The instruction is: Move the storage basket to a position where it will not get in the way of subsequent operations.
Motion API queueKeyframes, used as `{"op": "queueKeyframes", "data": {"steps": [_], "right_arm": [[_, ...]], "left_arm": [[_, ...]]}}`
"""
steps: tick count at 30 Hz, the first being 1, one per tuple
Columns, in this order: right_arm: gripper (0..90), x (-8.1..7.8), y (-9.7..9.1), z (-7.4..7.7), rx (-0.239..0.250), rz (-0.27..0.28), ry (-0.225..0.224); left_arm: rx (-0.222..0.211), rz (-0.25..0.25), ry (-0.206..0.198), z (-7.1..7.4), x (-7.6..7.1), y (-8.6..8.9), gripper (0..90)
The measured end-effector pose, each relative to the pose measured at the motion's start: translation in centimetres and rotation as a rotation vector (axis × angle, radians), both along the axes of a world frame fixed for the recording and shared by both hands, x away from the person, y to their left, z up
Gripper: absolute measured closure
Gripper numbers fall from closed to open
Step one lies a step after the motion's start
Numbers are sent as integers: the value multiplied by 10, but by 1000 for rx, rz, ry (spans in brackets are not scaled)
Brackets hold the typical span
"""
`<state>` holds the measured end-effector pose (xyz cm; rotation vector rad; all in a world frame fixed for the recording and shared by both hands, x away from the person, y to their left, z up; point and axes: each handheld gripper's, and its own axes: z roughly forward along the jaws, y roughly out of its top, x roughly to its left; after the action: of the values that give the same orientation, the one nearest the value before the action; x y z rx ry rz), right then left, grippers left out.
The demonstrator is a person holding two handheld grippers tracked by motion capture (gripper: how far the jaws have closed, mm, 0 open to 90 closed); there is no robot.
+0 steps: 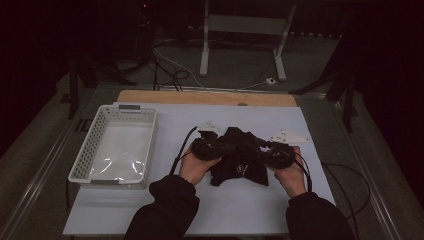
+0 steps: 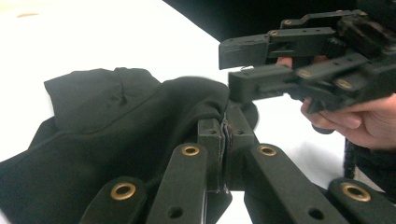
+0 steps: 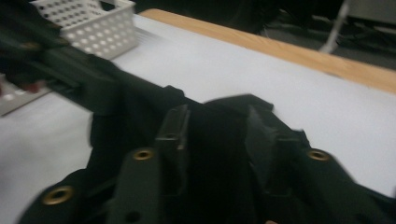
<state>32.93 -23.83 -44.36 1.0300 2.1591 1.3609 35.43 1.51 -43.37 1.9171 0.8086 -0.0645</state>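
Left gripper view: left gripper (image 2: 225,140) pinched shut on black garment (image 2: 116,135) edge; right gripper (image 2: 236,67) just beyond, jaws apart, empty.

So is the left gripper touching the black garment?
Touching. The left gripper view shows the left gripper with its jaws pinched on a fold of the black garment.
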Motion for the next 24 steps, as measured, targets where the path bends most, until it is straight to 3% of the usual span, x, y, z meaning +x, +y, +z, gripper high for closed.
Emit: {"op": "queueKeyframes", "data": {"steps": [5,8,10,15,17,22,24], "right_arm": [[492,-8,8,6,-37,93,-52],[487,-10,11,8,-37,132,-67],[469,-13,17,8,-86,184,-95],[491,-15,26,3,-148,214,-119],[540,-16,30,1,-174,227,-133],[798,-20,33,2,-192,233,-136],[834,-19,31,3,-190,231,-136]], "left_arm": [[12,-14,13,7,2,1,882],[-7,-29,12,11,2,2,881],[-16,-39,13,14,2,2,880],[-53,-67,20,20,2,-1,880],[-52,-72,16,22,2,-3,880],[-55,-54,14,22,5,-2,875],[-58,-35,10,21,6,-1,840]]}}
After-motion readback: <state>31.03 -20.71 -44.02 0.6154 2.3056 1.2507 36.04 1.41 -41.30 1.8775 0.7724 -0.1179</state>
